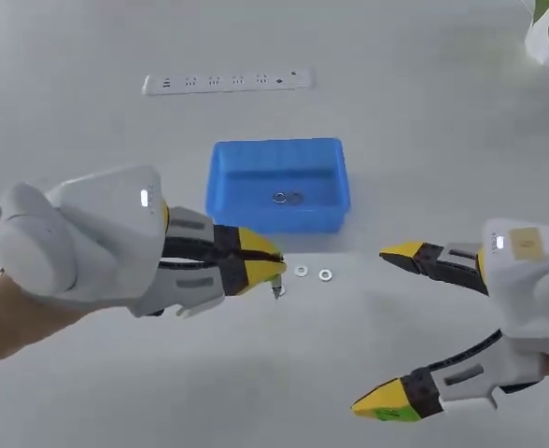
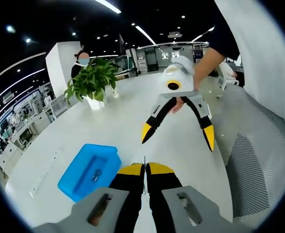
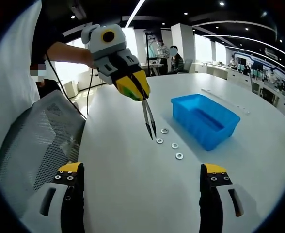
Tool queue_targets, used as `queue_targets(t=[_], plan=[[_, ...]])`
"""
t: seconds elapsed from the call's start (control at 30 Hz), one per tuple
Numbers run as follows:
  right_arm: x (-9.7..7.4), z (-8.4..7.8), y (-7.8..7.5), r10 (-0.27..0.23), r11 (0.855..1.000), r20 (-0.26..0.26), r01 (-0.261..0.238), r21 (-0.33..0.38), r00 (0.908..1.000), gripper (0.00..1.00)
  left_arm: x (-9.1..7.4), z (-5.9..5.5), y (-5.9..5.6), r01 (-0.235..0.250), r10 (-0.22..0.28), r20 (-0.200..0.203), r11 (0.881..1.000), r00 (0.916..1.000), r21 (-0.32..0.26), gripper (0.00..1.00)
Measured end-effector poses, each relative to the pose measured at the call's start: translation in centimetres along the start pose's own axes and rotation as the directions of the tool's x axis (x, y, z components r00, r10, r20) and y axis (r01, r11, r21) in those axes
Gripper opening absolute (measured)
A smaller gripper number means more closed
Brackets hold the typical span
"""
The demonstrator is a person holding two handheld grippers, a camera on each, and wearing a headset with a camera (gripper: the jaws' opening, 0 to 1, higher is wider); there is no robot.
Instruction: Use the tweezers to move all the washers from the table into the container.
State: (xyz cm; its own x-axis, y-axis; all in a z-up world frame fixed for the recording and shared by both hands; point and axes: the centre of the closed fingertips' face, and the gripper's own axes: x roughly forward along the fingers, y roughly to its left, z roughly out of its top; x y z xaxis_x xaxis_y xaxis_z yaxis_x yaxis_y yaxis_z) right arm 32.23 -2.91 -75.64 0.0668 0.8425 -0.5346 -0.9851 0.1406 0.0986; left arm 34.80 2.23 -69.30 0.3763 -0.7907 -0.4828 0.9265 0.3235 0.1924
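Observation:
My left gripper [image 1: 273, 266] is shut on thin metal tweezers [image 1: 278, 289], whose tips hang just above the table. Close to their right lie two small washers [image 1: 301, 271] in the head view. The right gripper view has the tweezers [image 3: 150, 119] pointing down at a row of several washers [image 3: 174, 145] beside the blue container [image 3: 205, 121]. Behind the washers, the blue container [image 1: 279, 182] holds two washers [image 1: 287, 197]. My right gripper [image 1: 375, 329] is wide open and holds nothing, at the right, apart from everything.
A white power strip [image 1: 228, 81] lies beyond the container. A potted plant [image 2: 91, 82] stands on the far side of the table. A mesh office chair [image 3: 36, 141] sits at the table's near edge. People stand in the background.

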Motion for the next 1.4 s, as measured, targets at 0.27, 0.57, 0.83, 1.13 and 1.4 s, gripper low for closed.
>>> queue_targets(t=[0.27,0.57,0.83,1.13,1.4], plan=[[0.1,-0.3,0.0,0.008,0.999,0.005,-0.008,0.033,1.0000,1.00,0.4,0.0,0.1,0.005,-0.005,0.005,1.000,1.0000,-0.007,0.06],[0.3,-0.8,0.1,0.018,0.999,-0.004,-0.018,0.048,0.9998,0.99,0.7,-0.3,0.6,0.004,-0.004,0.004,1.000,1.0000,-0.011,0.06],[0.5,-0.8,0.0,0.017,0.998,-0.002,-0.017,0.061,0.9998,0.98,1.0,-0.9,0.6,0.013,-0.013,-0.008,1.000,0.9999,-0.016,0.06],[1.1,-0.4,0.0,0.035,0.998,0.000,-0.035,0.059,0.9994,0.97,1.0,-0.9,0.7,0.022,-0.022,0.001,0.999,0.9998,-0.039,0.06],[2.5,1.3,-0.7,0.067,0.997,0.015,-0.067,0.032,0.9976,0.88,0.8,-1.1,1.1,0.031,-0.031,0.001,0.995,0.9995,-0.094,0.05]])
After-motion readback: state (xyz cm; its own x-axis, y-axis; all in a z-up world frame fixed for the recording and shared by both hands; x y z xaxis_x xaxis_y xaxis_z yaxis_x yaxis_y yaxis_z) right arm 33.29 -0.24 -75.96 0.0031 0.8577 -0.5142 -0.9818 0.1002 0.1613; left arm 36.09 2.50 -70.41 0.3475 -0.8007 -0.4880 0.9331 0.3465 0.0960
